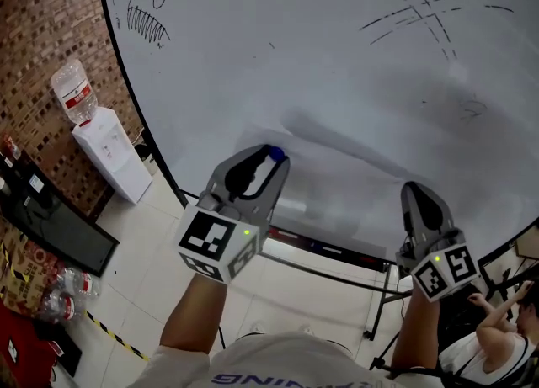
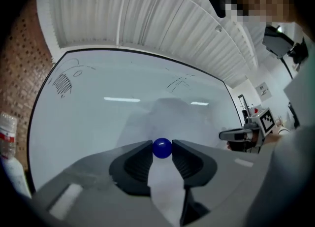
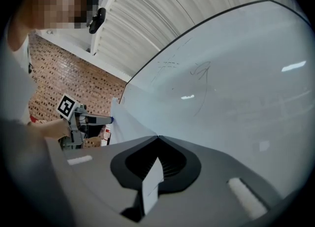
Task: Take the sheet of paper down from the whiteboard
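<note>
Head view: the whiteboard (image 1: 320, 50) fills the far part of the scene, with a toothed fish doodle (image 1: 147, 9) at its upper left and crossed strokes (image 1: 425, 14) at its upper right. The sheet of paper (image 1: 337, 188) hangs in front of the board's lower part and spans from one gripper to the other. The left gripper (image 1: 268, 164) is at the sheet's upper left corner, and the right gripper (image 1: 414, 194) is at its right edge. A grey shadow lies on the board above the sheet.

Left gripper view: the jaws stand fairly wide, their tips pressed on a blue ball (image 2: 162, 148). A white strip of the sheet runs back between them, below the ball.

Right gripper view: the jaws are closed together on the edge of the sheet, which stretches away left towards the other gripper.

Left of the board, a water dispenser (image 1: 111, 155) carrying a bottle (image 1: 74, 92) stands against a brick wall (image 1: 38, 33). At the near right is a seated person (image 1: 504, 337).
</note>
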